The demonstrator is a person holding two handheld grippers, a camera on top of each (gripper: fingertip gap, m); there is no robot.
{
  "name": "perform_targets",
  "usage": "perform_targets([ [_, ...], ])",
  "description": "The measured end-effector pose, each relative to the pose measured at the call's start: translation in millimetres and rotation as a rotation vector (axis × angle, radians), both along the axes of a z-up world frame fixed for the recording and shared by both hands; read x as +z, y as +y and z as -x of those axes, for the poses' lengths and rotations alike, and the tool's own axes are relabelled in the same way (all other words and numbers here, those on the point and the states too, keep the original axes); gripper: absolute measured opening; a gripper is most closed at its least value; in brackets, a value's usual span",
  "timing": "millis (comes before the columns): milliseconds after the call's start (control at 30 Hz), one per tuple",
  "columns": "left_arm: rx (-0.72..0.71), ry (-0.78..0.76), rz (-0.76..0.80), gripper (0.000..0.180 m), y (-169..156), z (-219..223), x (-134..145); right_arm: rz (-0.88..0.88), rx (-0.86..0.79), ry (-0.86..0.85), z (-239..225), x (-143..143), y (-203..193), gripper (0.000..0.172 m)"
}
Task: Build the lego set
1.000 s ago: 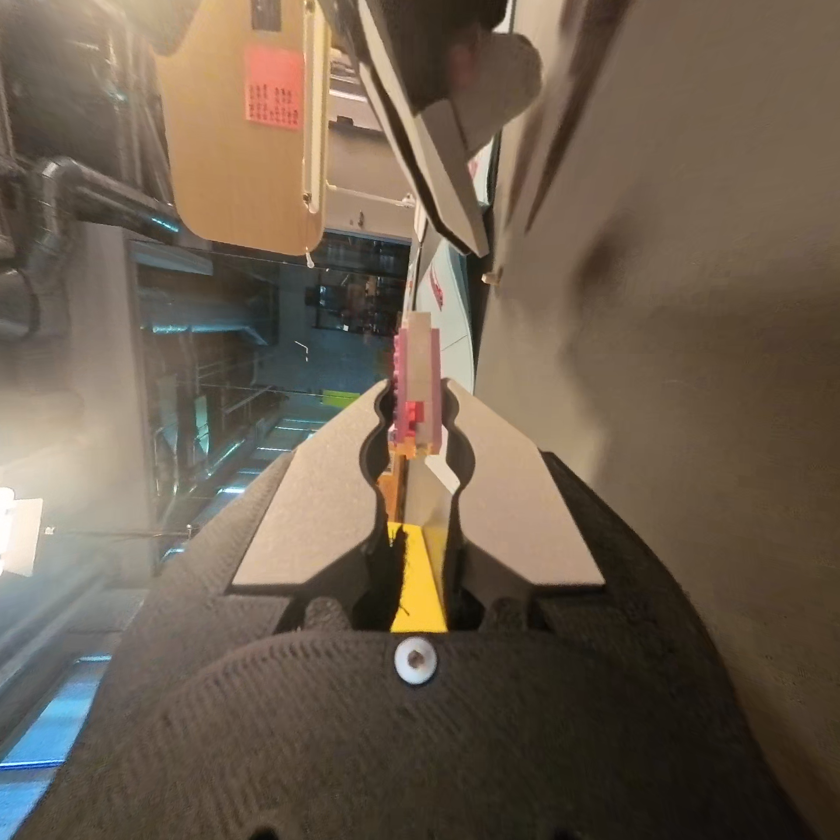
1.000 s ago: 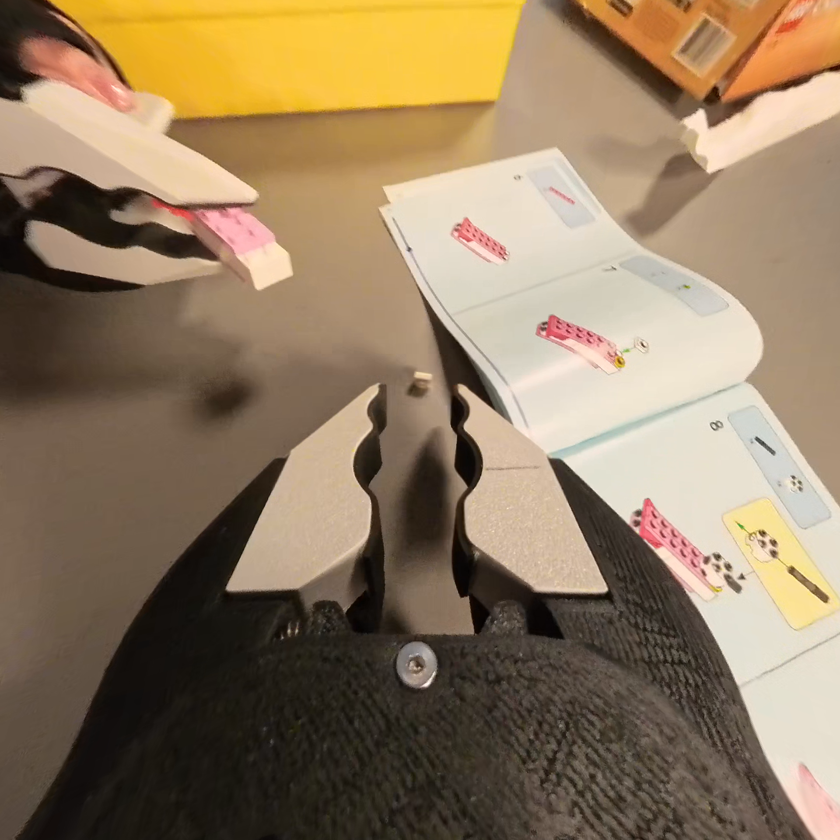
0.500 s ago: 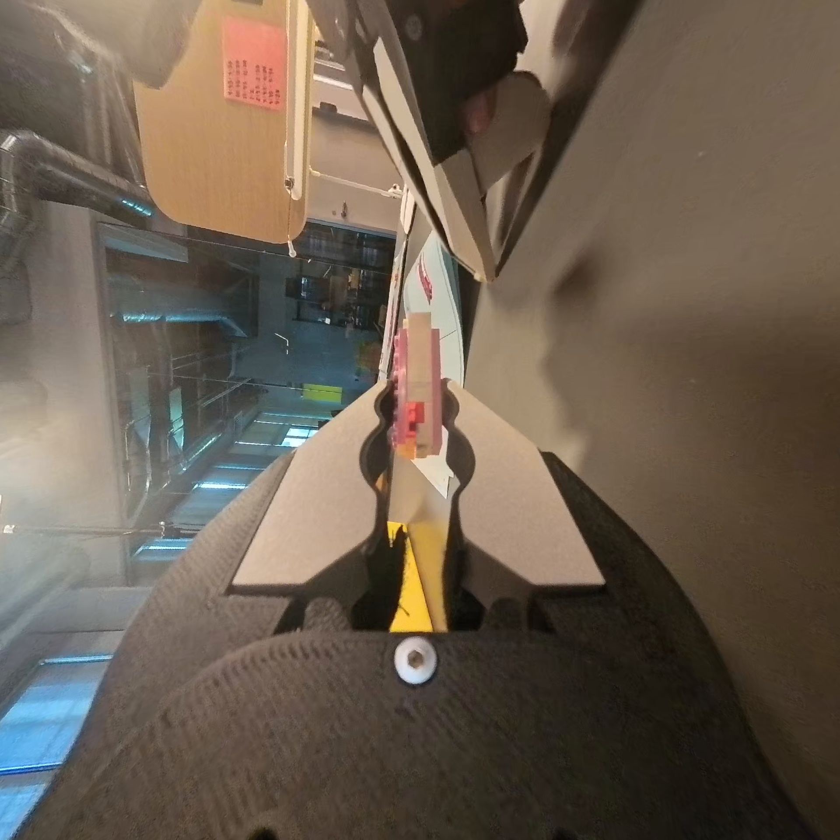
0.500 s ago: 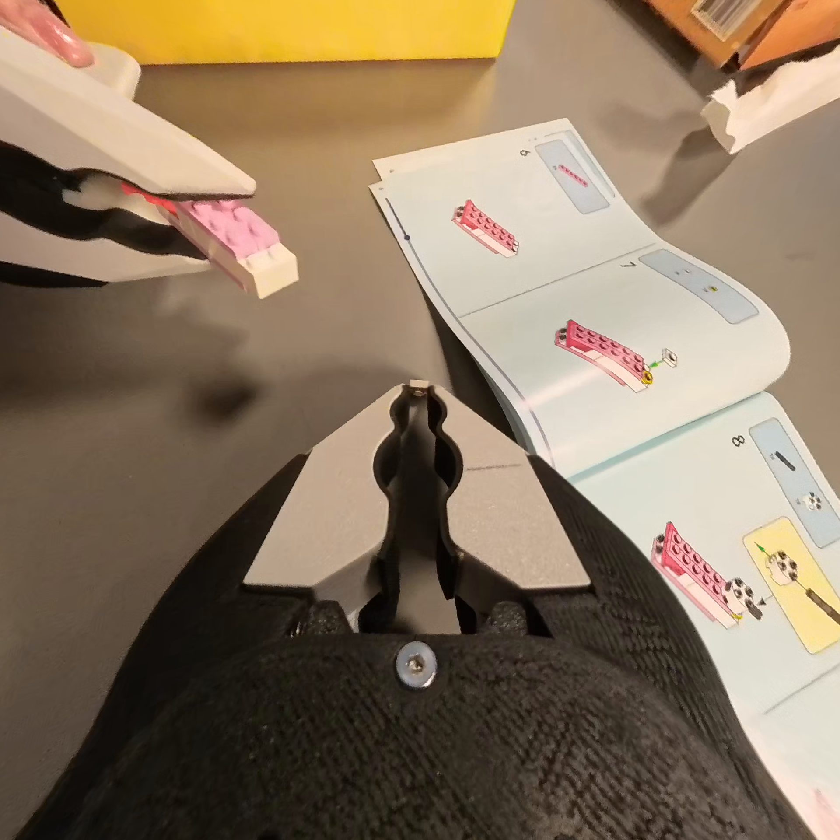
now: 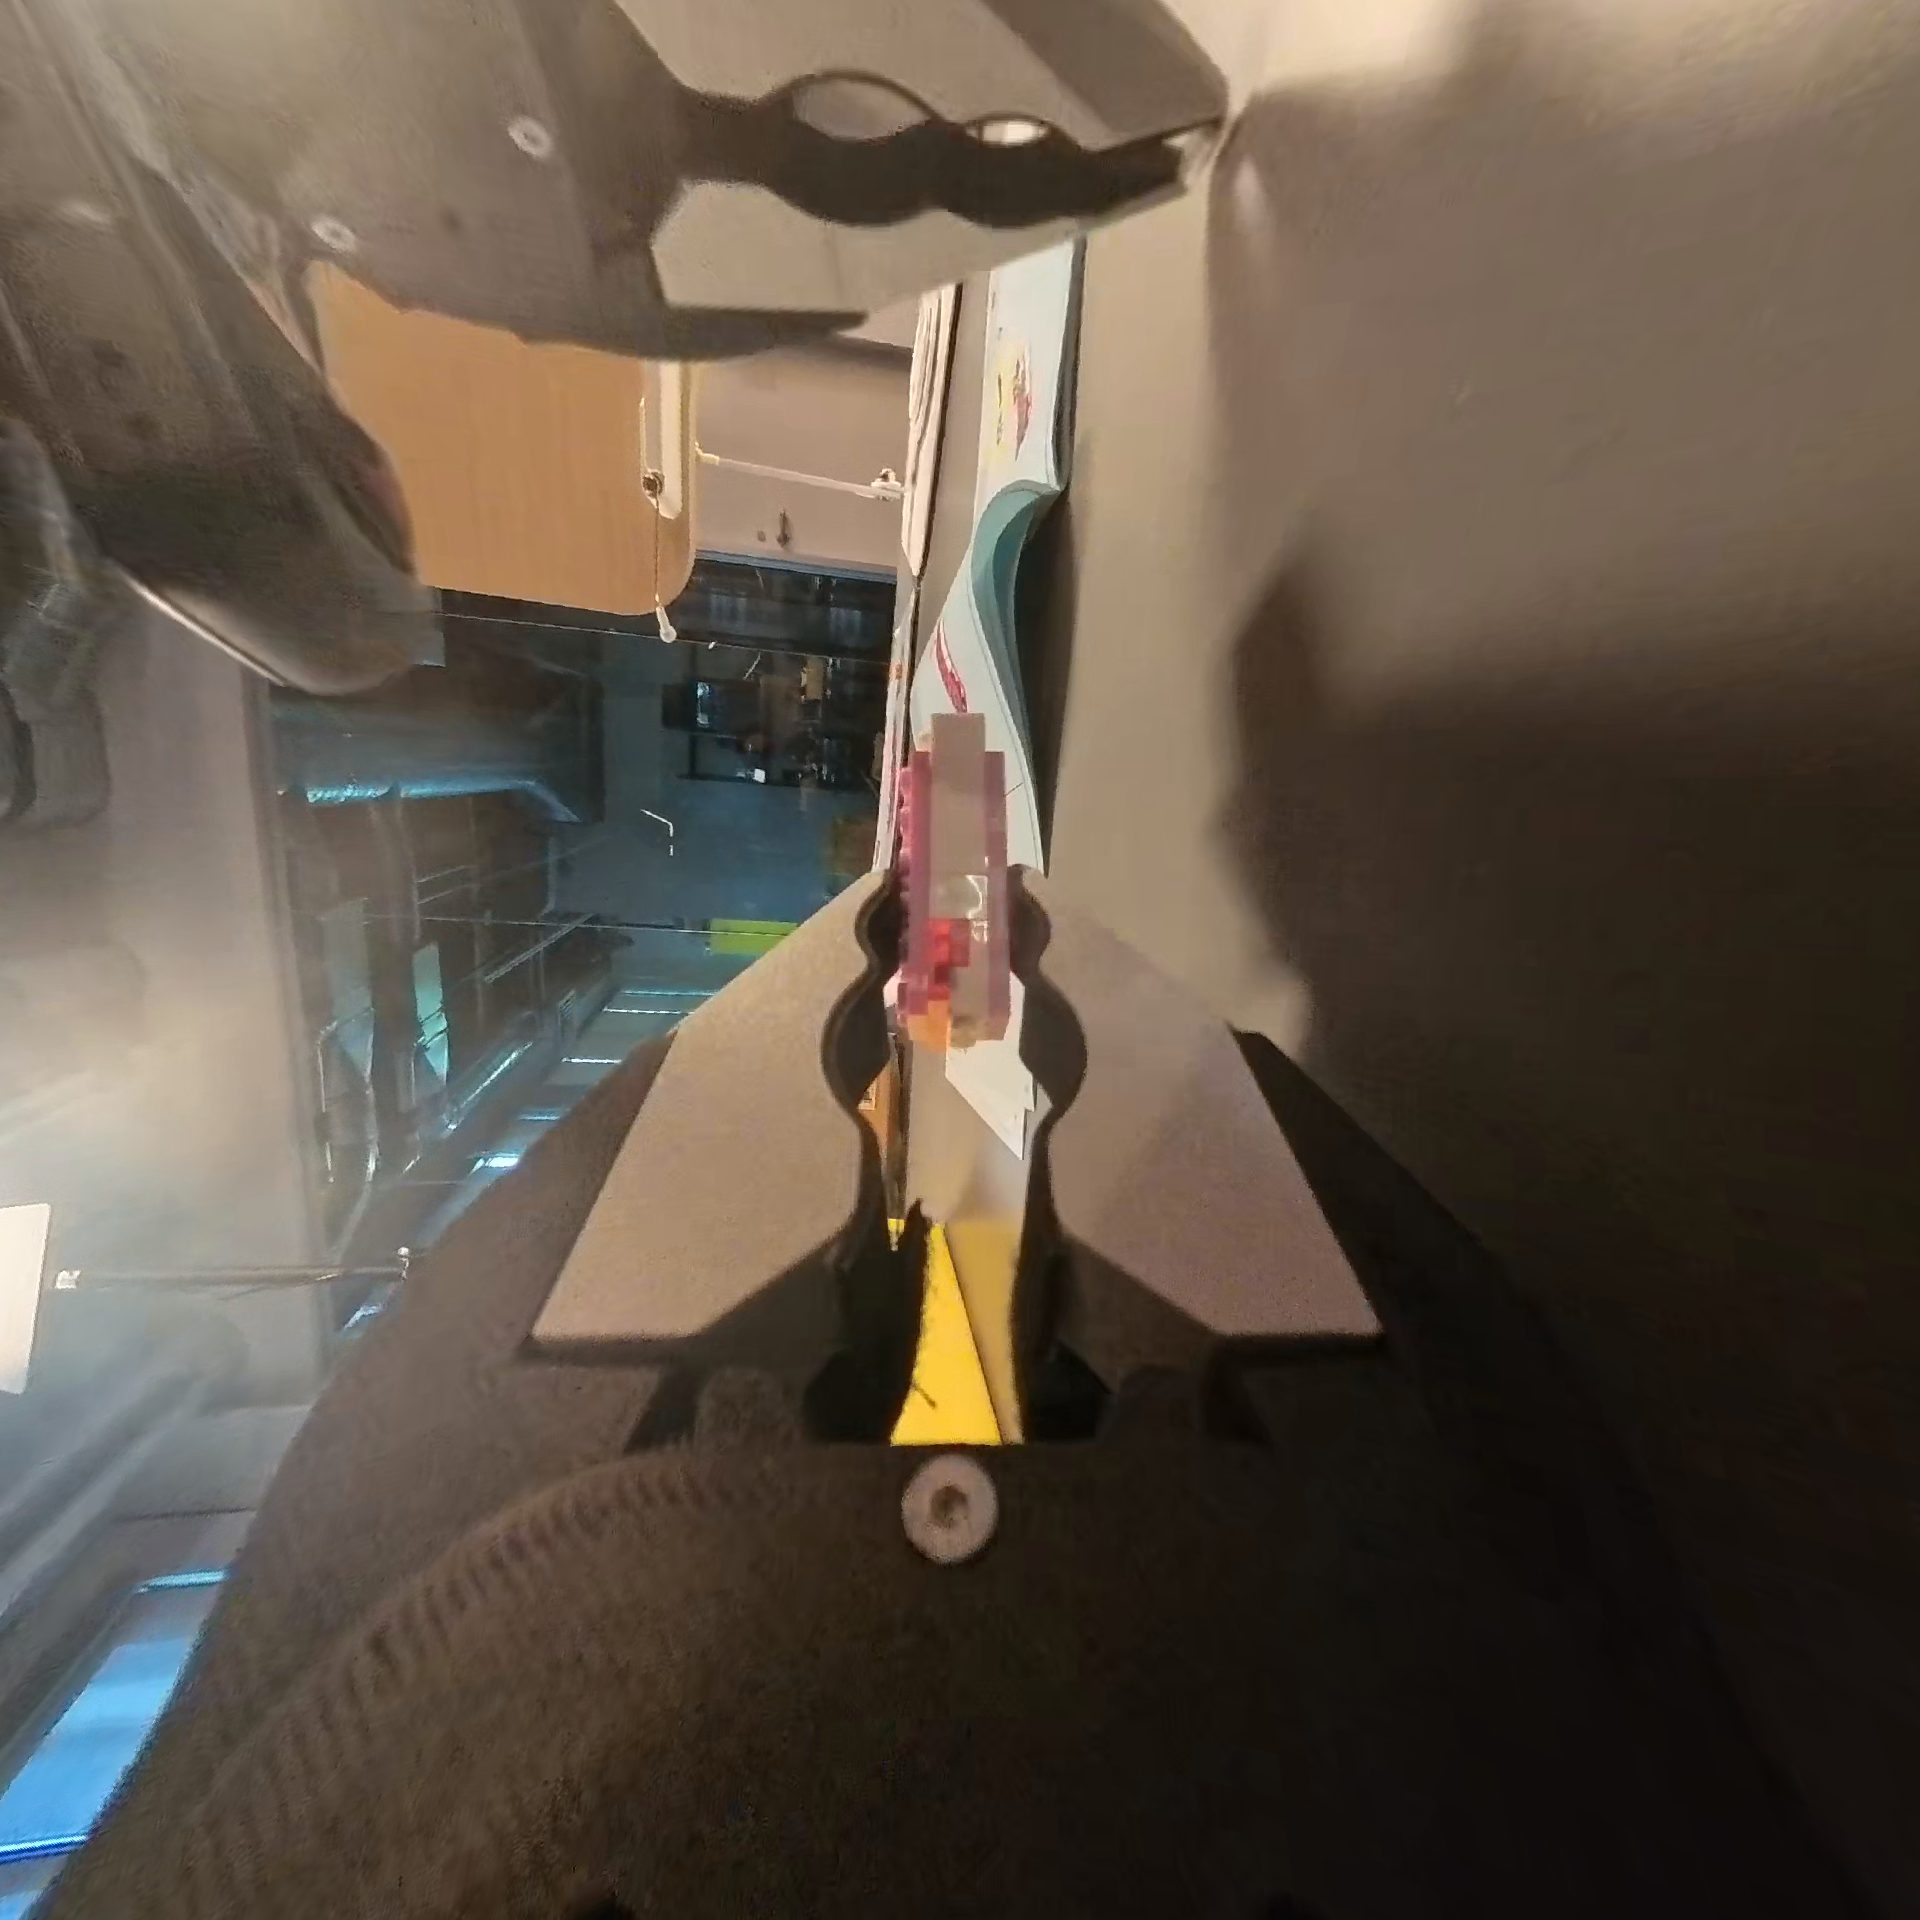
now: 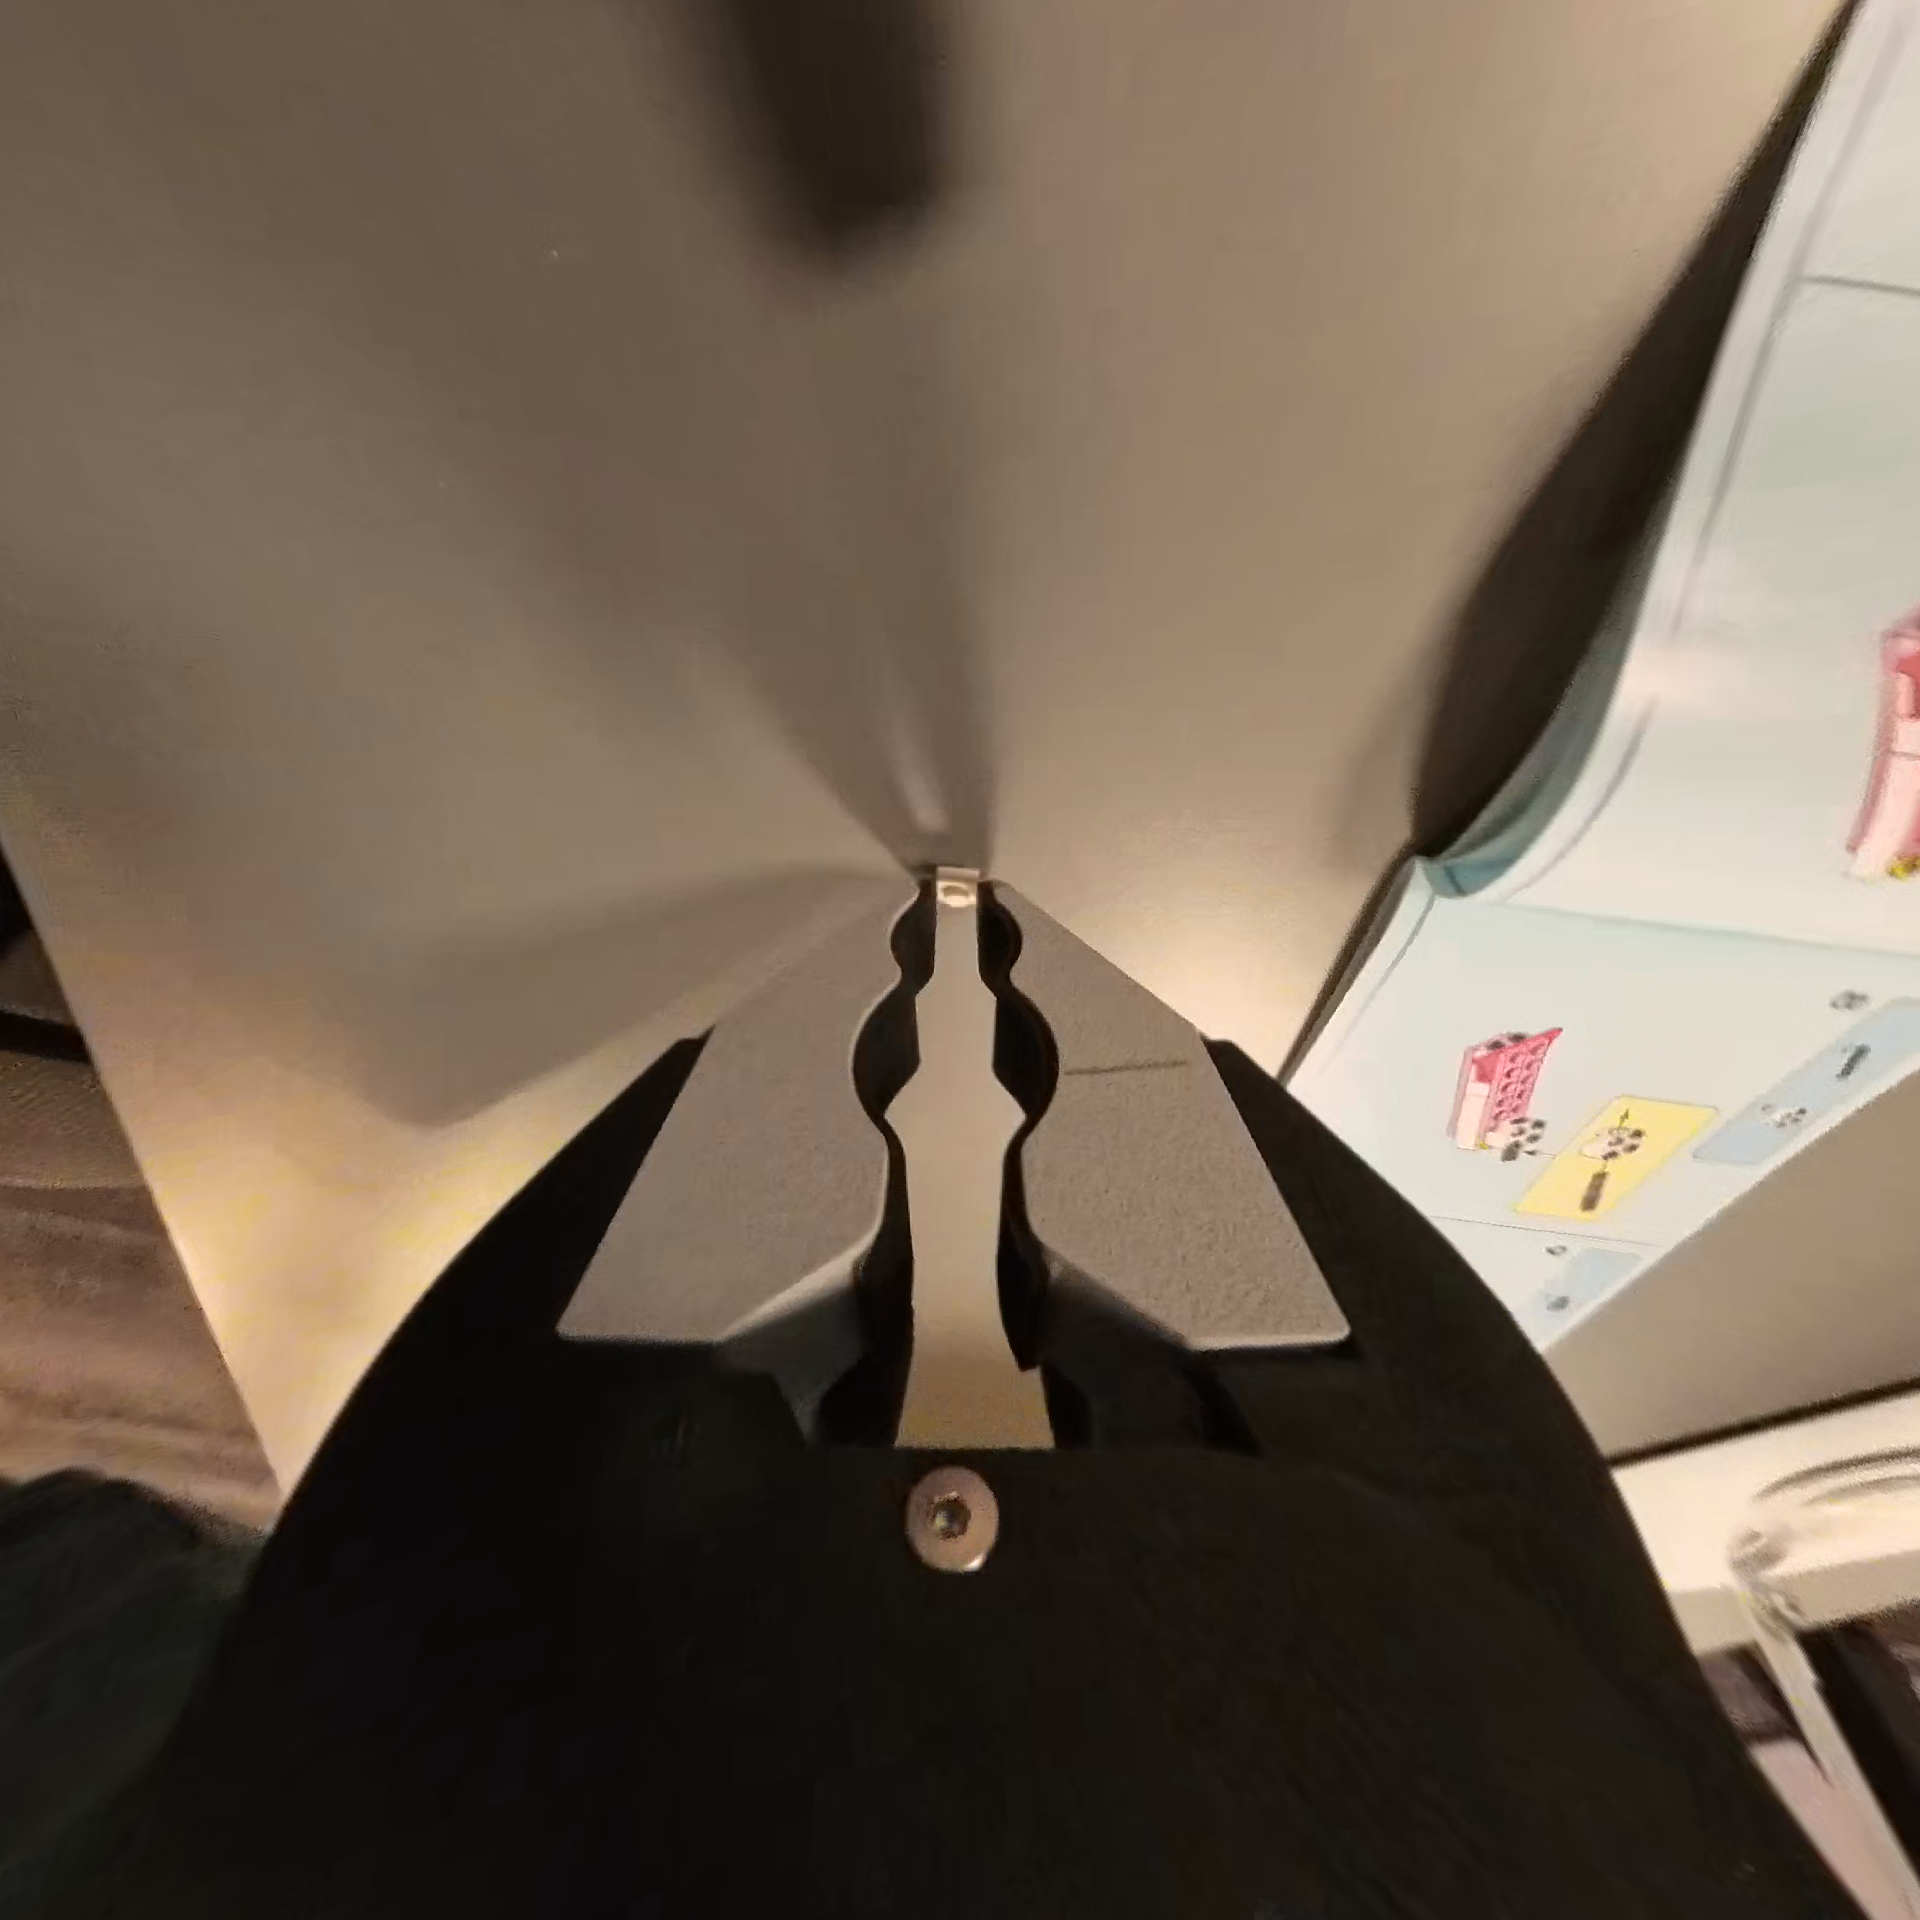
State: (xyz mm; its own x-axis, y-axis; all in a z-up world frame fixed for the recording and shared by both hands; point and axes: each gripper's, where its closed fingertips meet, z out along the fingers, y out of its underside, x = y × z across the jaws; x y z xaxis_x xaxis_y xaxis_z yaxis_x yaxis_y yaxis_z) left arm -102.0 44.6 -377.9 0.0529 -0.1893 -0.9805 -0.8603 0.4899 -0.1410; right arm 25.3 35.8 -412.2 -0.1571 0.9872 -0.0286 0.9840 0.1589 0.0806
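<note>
My left gripper is shut on a pink and white brick assembly, which sticks out past the fingertips edge-on. My right gripper is shut on a tiny white round-holed piece, pinched at the very fingertips above the grey table. The right gripper also shows in the left wrist view at the top, close by, with its jaws nearly together. An open light-blue instruction booklet lies to the right of it; it also shows in the left wrist view.
A yellow box shows between my left fingers, far behind. A wooden panel hangs in the background. The table's near edge is at the left of the right wrist view. A clear glass rim sits at the lower right. Spacing between my two grippers at the tips: around 15 cm.
My right gripper closed on the tiny white piece lying on the table, then lifted and swung with it. It now sits closer to my left gripper. The left grasp is unchanged.
</note>
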Motion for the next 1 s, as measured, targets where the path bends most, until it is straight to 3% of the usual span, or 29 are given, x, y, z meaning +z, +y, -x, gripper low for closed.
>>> perform_targets([
  [100, -0.005, -0.001, -0.001, 0.019, -1, -1, -1, 0.009, 0.008, 0.037, 11, -1, -2, 0.009],
  [200, -0.01, -0.002, 0.01, 0.019, -2, -2, -2, 0.013, -0.029, 0.138, 17, 1, -1, 0.028],
  [300, -0.017, -0.001, 0.013, 0.019, -3, -2, -3, 0.004, -0.114, 0.362, 19, 7, 3, 0.038],
  [433, -0.023, 0.0, 0.017, 0.018, -4, -3, -4, -0.049, -0.232, 0.78, 21, 19, 10, 0.03],
  [633, -0.043, 0.016, -0.001, 0.019, -8, -5, -3, 0.014, -0.232, 1.06, 10, 21, 1, 0.029],
  [1000, -0.071, -0.015, 0.025, 0.018, -10, -7, 0, 0.083, -0.22, 0.977, 19, 5, -1, 0.01],
])
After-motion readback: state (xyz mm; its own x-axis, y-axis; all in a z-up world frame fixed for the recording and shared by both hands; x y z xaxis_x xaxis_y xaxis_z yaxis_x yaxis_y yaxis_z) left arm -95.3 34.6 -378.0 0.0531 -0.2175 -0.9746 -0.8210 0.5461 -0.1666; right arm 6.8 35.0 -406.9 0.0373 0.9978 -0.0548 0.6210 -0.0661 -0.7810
